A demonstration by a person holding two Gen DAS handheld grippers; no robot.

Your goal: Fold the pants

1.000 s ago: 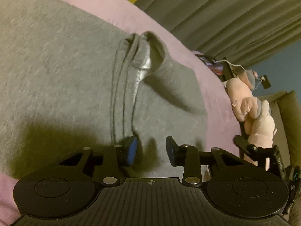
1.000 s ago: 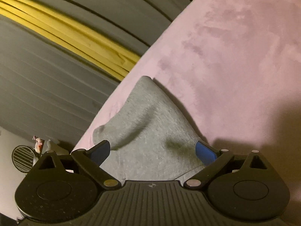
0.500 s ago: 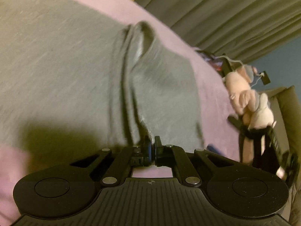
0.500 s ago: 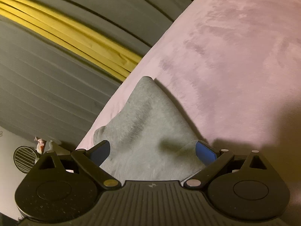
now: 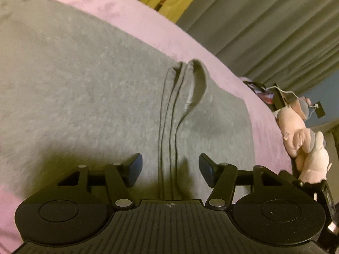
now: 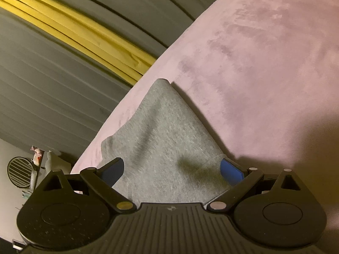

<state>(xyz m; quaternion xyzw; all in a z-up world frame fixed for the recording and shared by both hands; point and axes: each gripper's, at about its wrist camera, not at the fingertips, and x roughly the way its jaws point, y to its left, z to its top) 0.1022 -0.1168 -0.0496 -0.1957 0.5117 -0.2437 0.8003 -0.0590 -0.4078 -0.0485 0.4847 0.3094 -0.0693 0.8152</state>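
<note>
Item one, your left gripper (image 5: 170,169): jaws apart and opening, nothing pinched; a ridge of stacked fabric edges from the grey pants (image 5: 84,84) runs straight ahead between the pads without touching them, likely so you can let the layers settle flat. Just beyond the tips, that ridge ends in a small upturned loop of cloth (image 5: 197,84) showing a pale inner seam. Item two, your right gripper (image 6: 171,171): jaws spread wide, empty, hovering over a tapering corner of the same pants, whose point lies ahead of the fingers; probably poised to take that end for the next fold. Item three, support: both garment sections lie on the pink bedcover (image 6: 264,63), which extends ahead and to the right of your right gripper. Item four, surroundings: grey curtains (image 5: 264,21) beyond the bed edge, pink plush toy (image 5: 305,144) far right of your left gripper. Containers: none visible; nothing held in anything.
</note>
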